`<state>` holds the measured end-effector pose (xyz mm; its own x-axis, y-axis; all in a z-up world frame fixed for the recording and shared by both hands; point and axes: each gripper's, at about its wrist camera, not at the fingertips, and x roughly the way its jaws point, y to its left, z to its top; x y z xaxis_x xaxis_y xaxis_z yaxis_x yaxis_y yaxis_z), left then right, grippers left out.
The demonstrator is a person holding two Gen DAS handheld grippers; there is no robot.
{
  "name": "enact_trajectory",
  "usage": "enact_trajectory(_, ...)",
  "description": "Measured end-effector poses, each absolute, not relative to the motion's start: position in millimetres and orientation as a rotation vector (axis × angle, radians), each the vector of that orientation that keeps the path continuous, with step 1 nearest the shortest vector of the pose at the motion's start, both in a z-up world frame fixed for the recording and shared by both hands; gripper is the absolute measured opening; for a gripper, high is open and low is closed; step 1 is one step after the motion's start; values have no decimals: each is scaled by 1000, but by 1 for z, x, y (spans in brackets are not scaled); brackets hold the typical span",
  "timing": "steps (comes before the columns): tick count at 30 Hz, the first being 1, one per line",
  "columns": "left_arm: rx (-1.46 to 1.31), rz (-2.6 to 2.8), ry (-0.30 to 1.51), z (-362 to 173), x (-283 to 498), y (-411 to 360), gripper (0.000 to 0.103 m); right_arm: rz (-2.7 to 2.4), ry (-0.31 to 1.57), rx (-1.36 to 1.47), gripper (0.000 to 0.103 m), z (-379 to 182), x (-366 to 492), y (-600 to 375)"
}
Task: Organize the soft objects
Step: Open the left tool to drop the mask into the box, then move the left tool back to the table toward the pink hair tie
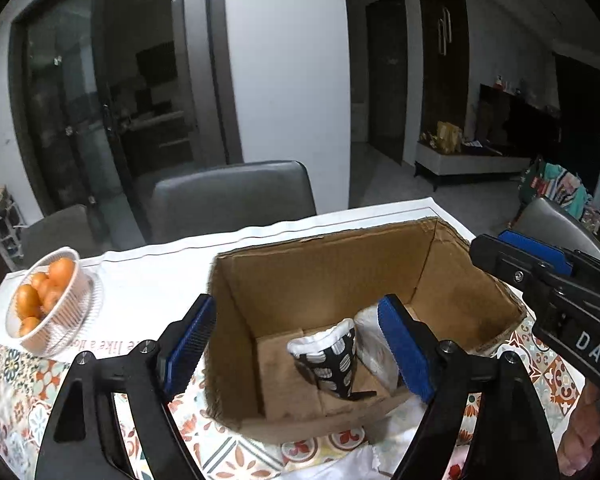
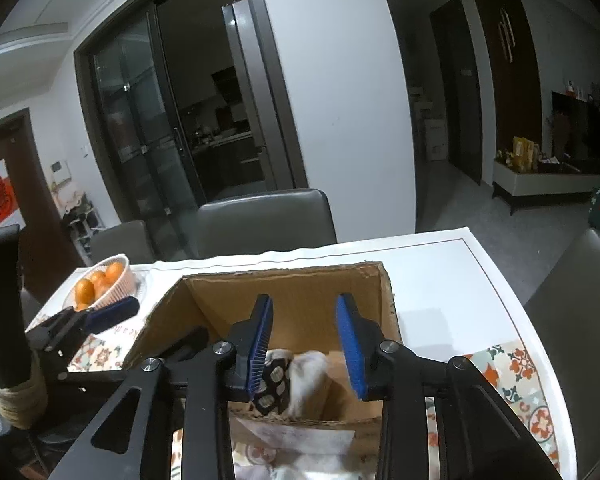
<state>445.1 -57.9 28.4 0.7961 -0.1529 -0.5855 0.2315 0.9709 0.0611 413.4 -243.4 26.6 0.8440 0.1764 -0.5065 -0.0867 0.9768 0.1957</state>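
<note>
An open cardboard box (image 1: 340,268) stands on the table; it also shows in the right wrist view (image 2: 300,292). Inside lie a black pouch with white spots (image 1: 332,360) and a white soft bundle (image 1: 374,340), also visible in the right wrist view as the pouch (image 2: 274,384) and the bundle (image 2: 308,376). My left gripper (image 1: 300,344) is open and empty, straddling the box's left wall. My right gripper (image 2: 306,346) is open and empty above the box's near edge. White cloth (image 1: 380,456) lies on the table in front of the box.
A white basket of oranges (image 1: 48,304) sits at the table's left. The right gripper's body (image 1: 548,292) is by the box's right side. Grey chairs (image 1: 232,196) stand behind the table, another at the right (image 2: 580,312). A patterned cloth (image 1: 16,392) covers the near table.
</note>
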Motion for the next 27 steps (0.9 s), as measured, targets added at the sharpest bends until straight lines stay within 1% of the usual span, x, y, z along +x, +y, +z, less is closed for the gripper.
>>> enact_trajectory(9,107,-169,558,41,401,-40,83,114,526,134,35,36,376,-238)
enact_trajectory(12,96,-170,544,45,384,-36,83,109,512,128,40,39,363,-235)
enact_trajectory(27,69,-157,494,60,298,-21,83,107,444,117,43,60,287,-224)
